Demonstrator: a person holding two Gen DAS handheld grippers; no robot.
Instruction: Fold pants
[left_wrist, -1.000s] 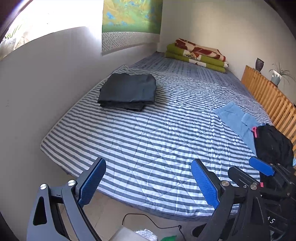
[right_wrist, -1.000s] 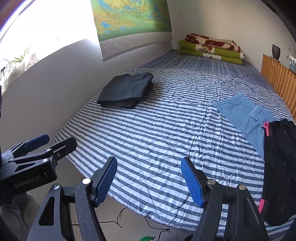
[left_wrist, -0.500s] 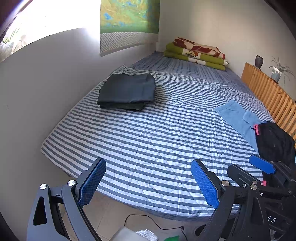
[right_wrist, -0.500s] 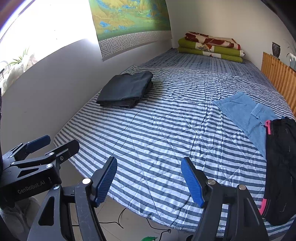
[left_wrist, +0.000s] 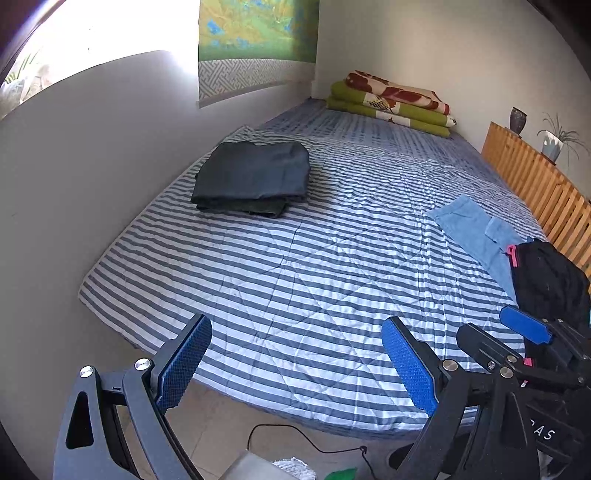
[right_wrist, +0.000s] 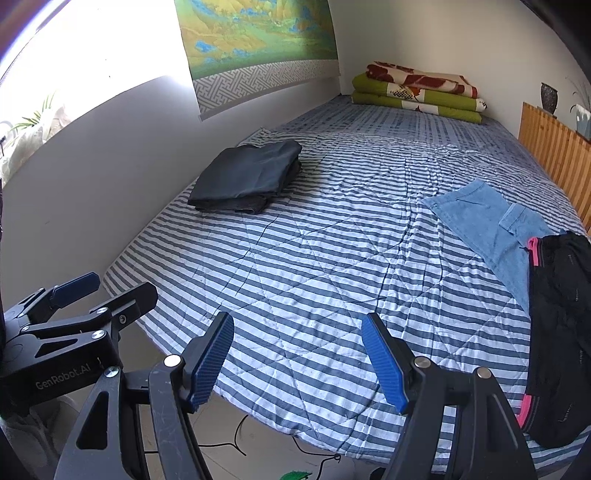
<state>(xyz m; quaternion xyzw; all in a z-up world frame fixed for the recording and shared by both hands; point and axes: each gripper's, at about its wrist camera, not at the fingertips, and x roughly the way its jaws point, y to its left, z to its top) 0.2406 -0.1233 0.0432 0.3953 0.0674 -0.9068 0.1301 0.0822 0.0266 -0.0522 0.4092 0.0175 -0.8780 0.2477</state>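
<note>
**Both claws wide and empty over the foot of the bed**

Left wrist view: the left claw (left_wrist: 295, 363) fills the bottom of the frame, its blue pads (left_wrist: 183, 363) set wide with nothing between them, held above the near edge of the striped bed (left_wrist: 314, 266). A folded dark stack (left_wrist: 253, 177) lies at upper left of centre, close to the wall. At the right edge, blue pants (left_wrist: 476, 230) lie spread flat, and black pants (left_wrist: 550, 280) with pink trim are heaped over their near end. The right claw (left_wrist: 524, 330) pokes in at lower right, in front of the black heap. Folded blankets (left_wrist: 391, 103) sit at the top centre.

Right wrist view: the right claw (right_wrist: 297, 363) stands at bottom centre, pads wide and empty, over the striped bed (right_wrist: 314, 258). The left claw (right_wrist: 75, 286) shows at lower left; how wide it stands cannot be told here. The dark stack (right_wrist: 247, 175) lies left of centre. The blue pants (right_wrist: 487, 221) lie at the right, their near end under the black pants (right_wrist: 557, 332), which run down the right edge. The blankets (right_wrist: 417, 88) rest at upper right.
</note>
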